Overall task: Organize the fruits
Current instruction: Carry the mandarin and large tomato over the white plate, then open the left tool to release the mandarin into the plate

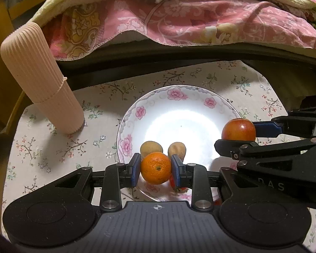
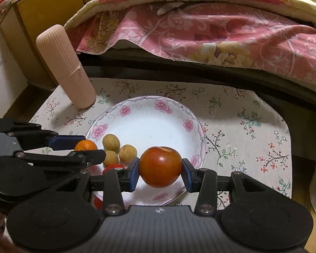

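The orange (image 1: 156, 168) sits tight between the blue pads of the left hand-held gripper (image 1: 156, 169), which is grasping it over the near edge of the plate (image 1: 172, 113). The red apple (image 2: 160, 167) is squeezed the same way in the right hand-held gripper (image 2: 160, 172), also over the near part of the plate, to the right of the orange. Three small brown round fruits (image 2: 127, 152) lie close together in the plate, just past the two grippers. Something small and red (image 2: 112, 167) peeks out near them, but it is too hidden to tell what it is. The white plate has pink flowers on its rim and rests on a flowery cloth (image 2: 242, 126) that covers the surface. A tall ribbed peach tube (image 2: 66, 67) stands at the far left of the cloth. Behind it all lies a bed with a pink flowery blanket (image 2: 210, 29).
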`<action>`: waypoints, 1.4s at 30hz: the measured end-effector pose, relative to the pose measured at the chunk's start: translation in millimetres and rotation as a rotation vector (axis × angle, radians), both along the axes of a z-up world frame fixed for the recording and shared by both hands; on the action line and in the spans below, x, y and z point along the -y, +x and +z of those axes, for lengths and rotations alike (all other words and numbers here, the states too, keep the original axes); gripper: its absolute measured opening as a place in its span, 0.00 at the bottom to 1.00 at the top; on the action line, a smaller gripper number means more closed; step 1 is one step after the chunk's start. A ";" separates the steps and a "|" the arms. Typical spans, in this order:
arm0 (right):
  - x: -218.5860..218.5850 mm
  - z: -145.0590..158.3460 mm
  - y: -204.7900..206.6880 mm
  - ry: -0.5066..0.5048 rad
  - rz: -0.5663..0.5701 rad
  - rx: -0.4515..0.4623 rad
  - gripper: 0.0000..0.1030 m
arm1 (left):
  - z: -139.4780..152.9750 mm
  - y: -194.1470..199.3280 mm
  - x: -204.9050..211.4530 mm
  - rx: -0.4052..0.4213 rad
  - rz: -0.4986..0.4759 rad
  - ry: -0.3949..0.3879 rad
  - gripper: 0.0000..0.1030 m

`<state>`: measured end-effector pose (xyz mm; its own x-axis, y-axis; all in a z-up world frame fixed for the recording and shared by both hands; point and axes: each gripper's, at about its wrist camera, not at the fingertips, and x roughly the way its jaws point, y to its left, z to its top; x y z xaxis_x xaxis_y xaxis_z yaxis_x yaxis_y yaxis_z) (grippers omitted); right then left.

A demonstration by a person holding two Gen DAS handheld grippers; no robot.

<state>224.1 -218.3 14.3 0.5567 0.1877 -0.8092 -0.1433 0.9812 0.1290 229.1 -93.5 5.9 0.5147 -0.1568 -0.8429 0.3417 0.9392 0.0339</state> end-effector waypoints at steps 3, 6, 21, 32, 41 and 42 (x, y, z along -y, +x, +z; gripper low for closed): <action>0.7 -2.4 3.7 -0.001 -0.005 -0.003 0.41 | -1.4 3.3 0.6 0.000 -0.002 0.002 0.36; 1.5 -4.4 6.8 0.000 -0.009 -0.004 0.41 | -2.9 5.9 1.7 0.001 -0.001 0.005 0.36; 5.6 -13.4 15.8 0.009 -0.015 -0.023 0.42 | -12.2 12.9 1.8 -0.013 0.012 0.005 0.41; 6.3 -14.2 16.5 0.010 -0.014 -0.026 0.42 | -13.1 13.2 0.1 -0.009 0.018 0.013 0.50; 9.4 -15.5 17.3 0.011 -0.029 -0.027 0.42 | -11.9 12.8 -0.2 -0.001 0.020 0.019 0.60; 9.7 -15.2 17.4 0.012 -0.030 -0.027 0.42 | -11.4 12.8 -0.7 0.001 0.022 0.018 0.61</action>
